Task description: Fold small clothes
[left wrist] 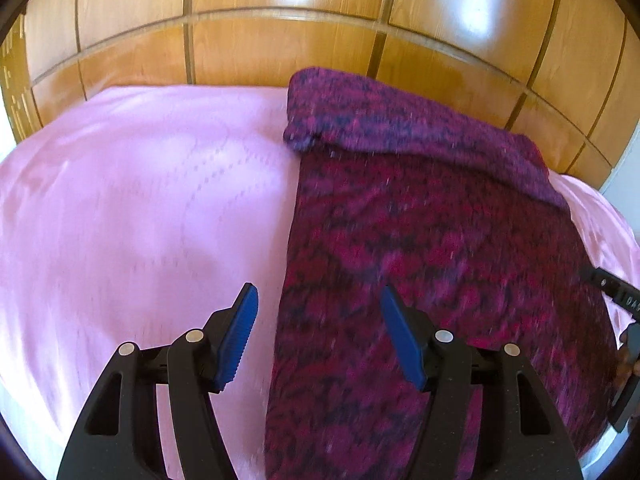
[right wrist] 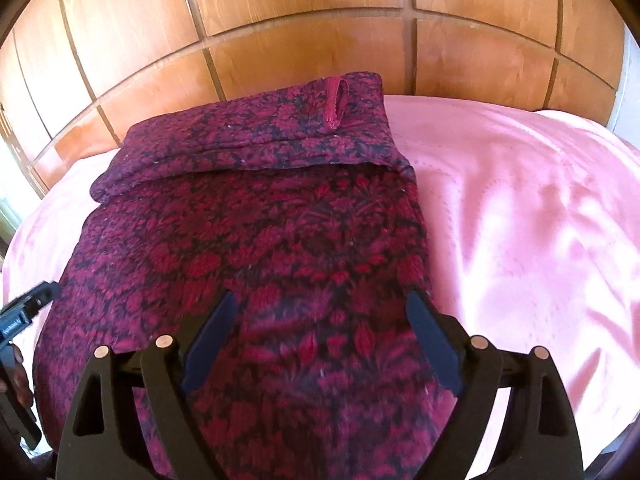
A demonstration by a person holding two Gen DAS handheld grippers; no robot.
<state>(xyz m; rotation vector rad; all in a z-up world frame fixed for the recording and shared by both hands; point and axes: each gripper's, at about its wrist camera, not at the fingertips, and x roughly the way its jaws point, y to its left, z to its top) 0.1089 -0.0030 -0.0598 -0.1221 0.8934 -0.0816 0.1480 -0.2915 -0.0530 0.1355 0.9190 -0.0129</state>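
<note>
A dark red and purple patterned garment (left wrist: 432, 248) lies flat on a pink sheet (left wrist: 140, 208), its far end folded back over itself. In the right wrist view the garment (right wrist: 256, 248) shows a small red loop (right wrist: 336, 104) on the folded part. My left gripper (left wrist: 318, 300) is open and empty, hovering over the garment's left edge. My right gripper (right wrist: 322, 304) is open and empty, above the garment's near right part. Each gripper's body shows at the edge of the other view: the right one (left wrist: 612, 292) and the left one (right wrist: 24, 312).
A wooden panelled headboard or wardrobe (left wrist: 280, 40) rises behind the bed. Pink sheet extends left of the garment in the left wrist view and right of it in the right wrist view (right wrist: 520, 220).
</note>
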